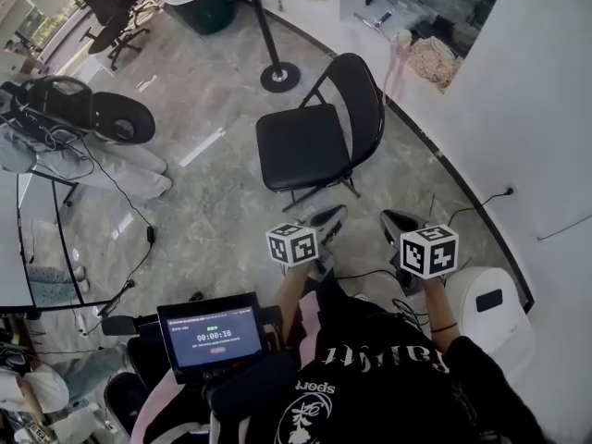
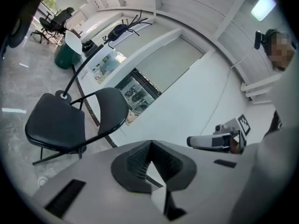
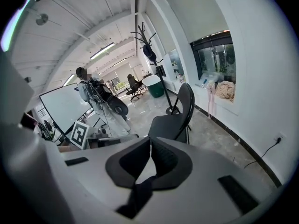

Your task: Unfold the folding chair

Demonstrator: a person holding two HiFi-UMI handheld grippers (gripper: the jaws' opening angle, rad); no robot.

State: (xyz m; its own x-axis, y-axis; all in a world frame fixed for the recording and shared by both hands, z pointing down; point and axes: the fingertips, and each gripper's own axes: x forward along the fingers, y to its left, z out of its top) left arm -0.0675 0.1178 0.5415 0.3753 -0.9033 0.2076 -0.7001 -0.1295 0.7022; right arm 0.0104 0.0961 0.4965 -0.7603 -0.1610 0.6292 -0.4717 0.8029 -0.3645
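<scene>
Right up close at the bottom of the head view: the person's dark top [image 1: 388,387] and a small screen [image 1: 211,336]. Just past them, both tools are held out in front. The left gripper [image 2: 150,146] has its fingers [image 2: 134,161] pressed flat together with nothing between them; only wall and floor show past the tips. Same story on the right gripper [image 3: 150,143]: fingers [image 3: 167,161] closed on each other, empty. Neither tool touches the chair, and there's bare floor [image 1: 213,202] between the tips and the seat's front edge.

And there it is, the folding chair [image 1: 301,146], just ahead on the grey floor, near the curved white wall [image 1: 518,100]. It's open! The seat [image 2: 56,122] lies flat, the backrest [image 1: 363,109] rises behind it, and the thin black legs [image 1: 319,192] are splayed underneath, down on the floor. The left gripper view catches it from the side, seat out flat and back tilted. The right gripper view has it dead ahead, standing on its own.

My read: the unfolding looks done. The chair stands spread with no tool on it, and nothing of the job seems left. The one open question is whether the frame has gone fully out, and I can't tell that from here.

Beyond the chair sits the round base of a coat stand [image 1: 279,77], and far off, an office chair [image 1: 111,21].
</scene>
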